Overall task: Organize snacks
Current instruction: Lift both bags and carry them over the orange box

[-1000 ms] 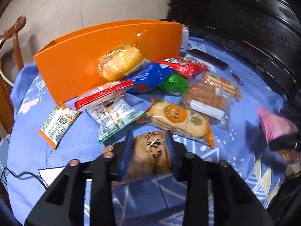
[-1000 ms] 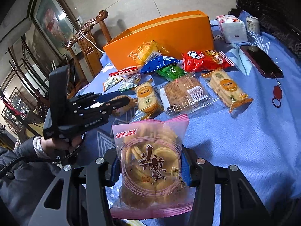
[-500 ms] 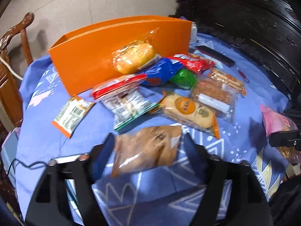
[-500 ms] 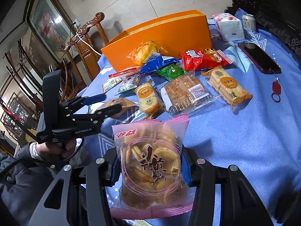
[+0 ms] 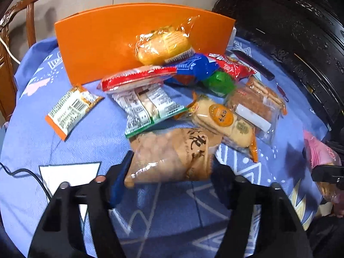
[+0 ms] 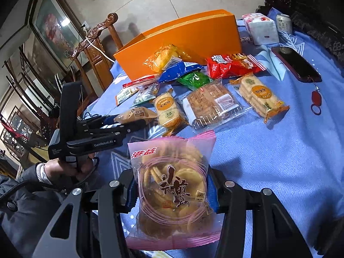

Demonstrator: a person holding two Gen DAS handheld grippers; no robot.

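A blue patterned tablecloth (image 6: 279,150) is covering the whole table. At twelve o'clock on it an orange box (image 6: 182,40) is standing upright with its open top showing. Snack packets are lying heaped against its front wall and spreading toward the centre: a yellow cake packet (image 5: 163,45) is leaning on the box, a red packet (image 6: 232,64), a blue packet (image 6: 178,71) and a green packet (image 6: 193,79) are crowding just below it, and a clear tray of brown biscuits (image 6: 210,105) is lying at the centre.

At six o'clock in the right wrist view the right gripper (image 6: 172,189) is pinching a pink bag of round crackers (image 6: 172,185), its pads pressing both sides of the bag, which is held above the cloth.

At nine o'clock in that view a hand (image 6: 64,167) is holding the left gripper (image 5: 169,169). Its jaws have just been closing around a brown peanut packet (image 5: 172,154) and the pads are touching the packet's two ends. The packet is blurred, so how firmly it is held I cannot tell.

A white tissue pack (image 6: 261,28), a dark phone (image 6: 296,64) and a drink can (image 6: 283,21) are sitting at one o'clock.
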